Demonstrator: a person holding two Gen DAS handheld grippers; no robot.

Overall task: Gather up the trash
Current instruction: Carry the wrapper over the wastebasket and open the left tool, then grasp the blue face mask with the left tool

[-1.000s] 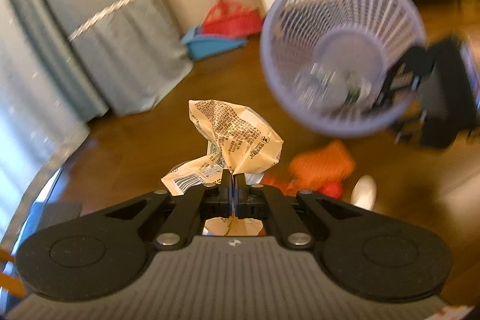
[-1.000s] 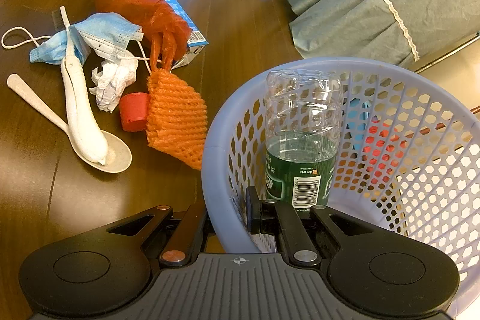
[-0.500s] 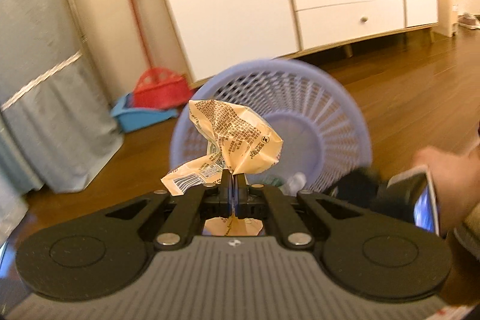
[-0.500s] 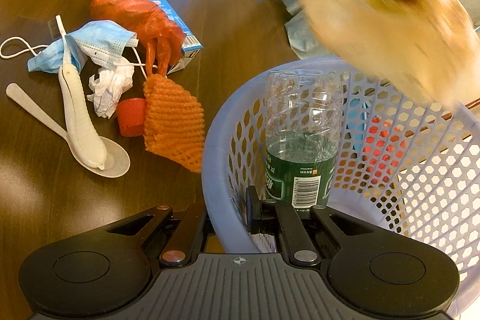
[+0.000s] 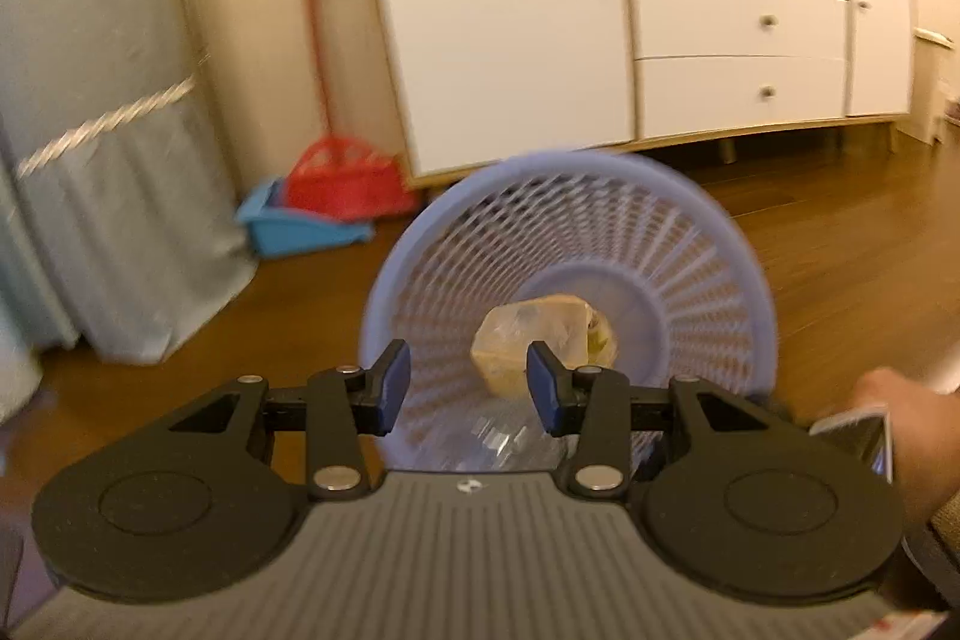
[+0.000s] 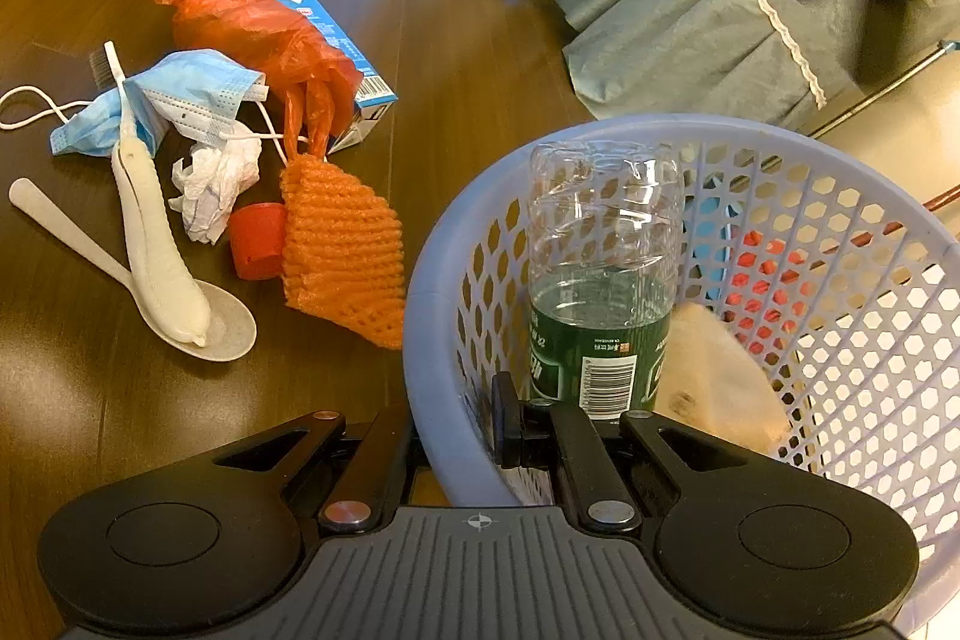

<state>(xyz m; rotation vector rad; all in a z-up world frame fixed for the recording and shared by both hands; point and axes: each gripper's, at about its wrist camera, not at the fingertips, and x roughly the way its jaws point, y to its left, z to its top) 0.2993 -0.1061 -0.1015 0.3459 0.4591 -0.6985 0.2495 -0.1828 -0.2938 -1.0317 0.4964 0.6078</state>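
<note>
Basket (image 6: 708, 130): tilted, its near rim clamped between the right gripper (image 6: 465, 436) fingers, one inside, one outside.
Left gripper (image 5: 469, 388): spread wide and empty, aimed into the basket mouth.
Wrapper (image 5: 528, 343): loose inside the basket, beside the bottle (image 6: 603, 280).
Floor (image 6: 468, 40): bare wood between the basket and the trash pile; orange net (image 6: 342, 250) lies just beside the rim.

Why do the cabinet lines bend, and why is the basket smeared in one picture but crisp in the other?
Left wrist view: the fisheye lens bows the cabinet edges, and the basket and wrapper are smeared by motion. Right wrist view: basket rim, bottle and floor litter are sharp; only the wrapper is blurred, and soft glare patches lie on the wood.
</note>
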